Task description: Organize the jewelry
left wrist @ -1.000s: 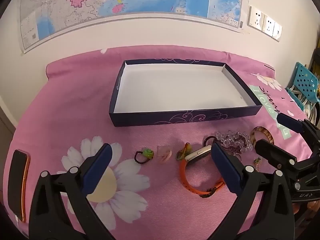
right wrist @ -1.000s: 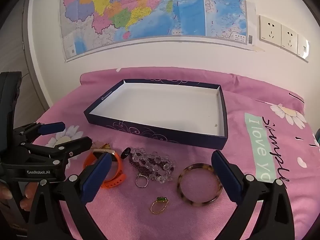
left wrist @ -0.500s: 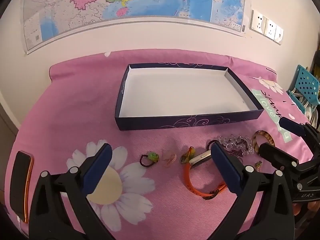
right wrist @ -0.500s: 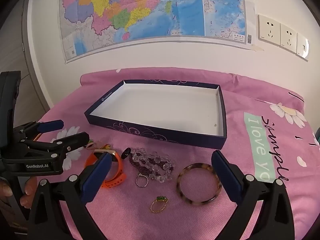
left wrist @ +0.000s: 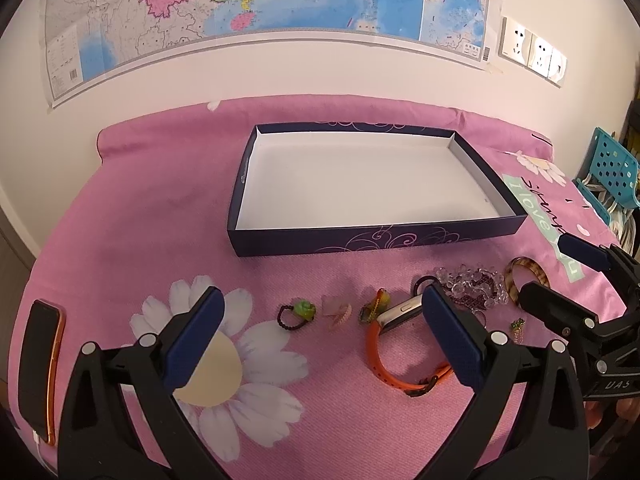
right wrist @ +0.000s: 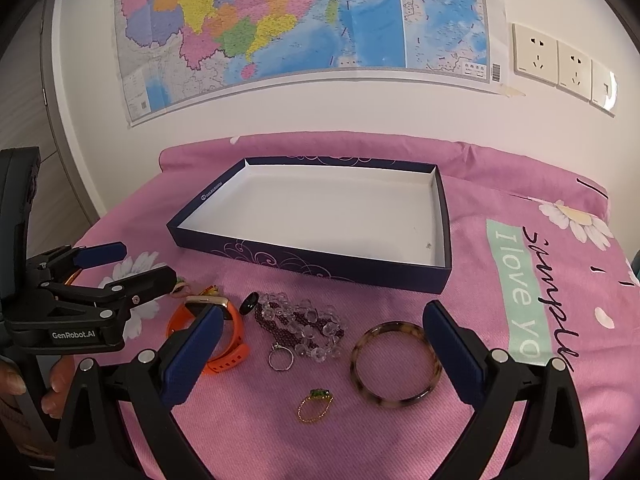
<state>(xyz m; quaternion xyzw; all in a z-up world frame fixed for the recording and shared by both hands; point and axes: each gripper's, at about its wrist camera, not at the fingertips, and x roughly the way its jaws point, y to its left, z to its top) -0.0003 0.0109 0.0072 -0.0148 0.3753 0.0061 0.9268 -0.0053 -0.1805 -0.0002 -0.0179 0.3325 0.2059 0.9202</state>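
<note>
I take the navy box [right wrist: 308, 258] as my landmark: it sits on the pink sheet [left wrist: 140, 216], white inside. All the jewelry lies on the sheet in front of its near wall. My right gripper [right wrist: 320, 354] hangs above the tortoiseshell bangle [right wrist: 395, 364], fingers spread wide, nothing between them. My left gripper [left wrist: 320, 330] is likewise wide apart. Its right finger [left wrist: 452, 338] hides part of the orange watch [left wrist: 394, 344] and the bead bracelets [right wrist: 302, 326]. The small pink piece [left wrist: 338, 311] I cannot identify. A phone [left wrist: 40, 364] lies far left of the box.
</note>
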